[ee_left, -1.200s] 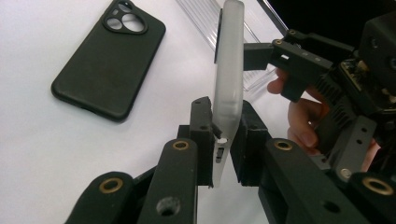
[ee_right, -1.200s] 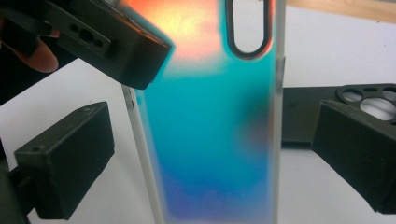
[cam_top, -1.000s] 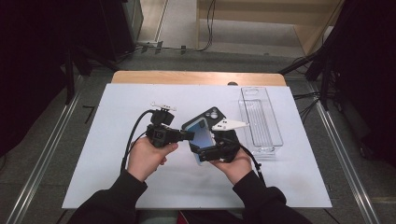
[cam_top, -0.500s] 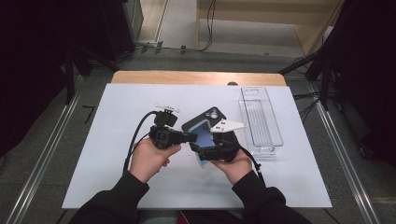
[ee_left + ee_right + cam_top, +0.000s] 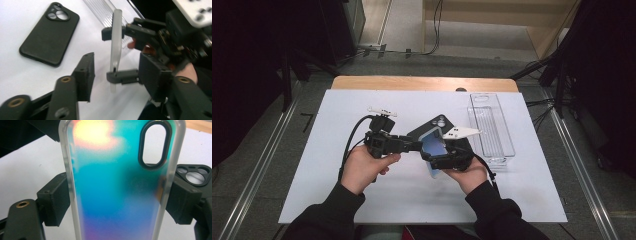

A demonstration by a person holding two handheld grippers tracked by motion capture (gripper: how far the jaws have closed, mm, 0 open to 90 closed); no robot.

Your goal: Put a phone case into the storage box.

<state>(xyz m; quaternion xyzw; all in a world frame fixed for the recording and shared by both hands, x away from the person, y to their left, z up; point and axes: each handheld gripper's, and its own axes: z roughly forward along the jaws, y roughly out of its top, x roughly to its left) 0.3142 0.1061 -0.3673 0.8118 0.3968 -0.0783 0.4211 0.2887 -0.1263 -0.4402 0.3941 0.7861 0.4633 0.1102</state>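
Observation:
An iridescent blue-green phone case [image 5: 117, 182] with frosted clear edges is held upright above the table. My right gripper [image 5: 117, 197] is shut on it, one pad on each long edge, after closing in a little. In the high view the case [image 5: 432, 146] sits between both hands. My left gripper [image 5: 118, 75] is open; its jaws have just been opening, and the case [image 5: 116, 45] stands edge-on in the gap, touching neither pad. A black phone [image 5: 438, 123] lies camera side up on the white table just behind.
A clear plastic tray [image 5: 490, 125] lies lengthwise at the right of the white mat [image 5: 337, 200]. The black phone [image 5: 50, 35] lies left of the tray in the left gripper view. A wooden table edge [image 5: 422, 83] runs along the back.
The left gripper's jaws, closed at the case before, now stand apart from it. Both hands have stayed in about the same place, and the right gripper keeps the case.

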